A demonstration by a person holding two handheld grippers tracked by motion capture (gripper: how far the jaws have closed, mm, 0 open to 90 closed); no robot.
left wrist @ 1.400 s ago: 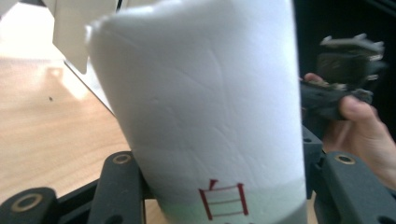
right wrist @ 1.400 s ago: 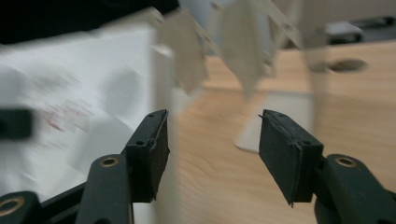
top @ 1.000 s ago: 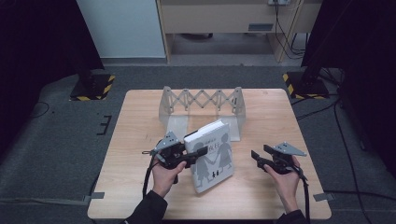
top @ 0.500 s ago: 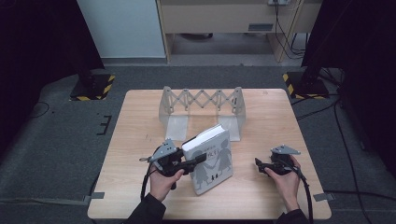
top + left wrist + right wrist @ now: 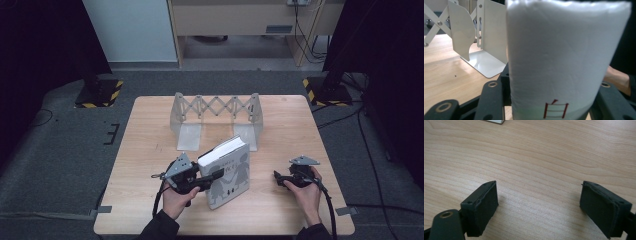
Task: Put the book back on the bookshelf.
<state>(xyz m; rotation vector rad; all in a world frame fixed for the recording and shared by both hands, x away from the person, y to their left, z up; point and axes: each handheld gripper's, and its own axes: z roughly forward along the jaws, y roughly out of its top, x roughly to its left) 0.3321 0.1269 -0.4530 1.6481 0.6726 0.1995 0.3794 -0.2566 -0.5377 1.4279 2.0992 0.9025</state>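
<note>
Clamping white book [image 5: 227,172], left claw [image 5: 212,176], right claw [image 5: 546,210] just widened, empty

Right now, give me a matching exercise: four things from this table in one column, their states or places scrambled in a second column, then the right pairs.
Things:
1. book
2. left gripper
3. right gripper
4. folding book rack

States or places:
A. jaws apart over bare wood, nothing between them
B. stands at the far side of the table, nothing in it
C. white, tilted, one edge up off the table
D. clamped on the white book

Pairs: 1-C, 2-D, 3-A, 4-B
</note>
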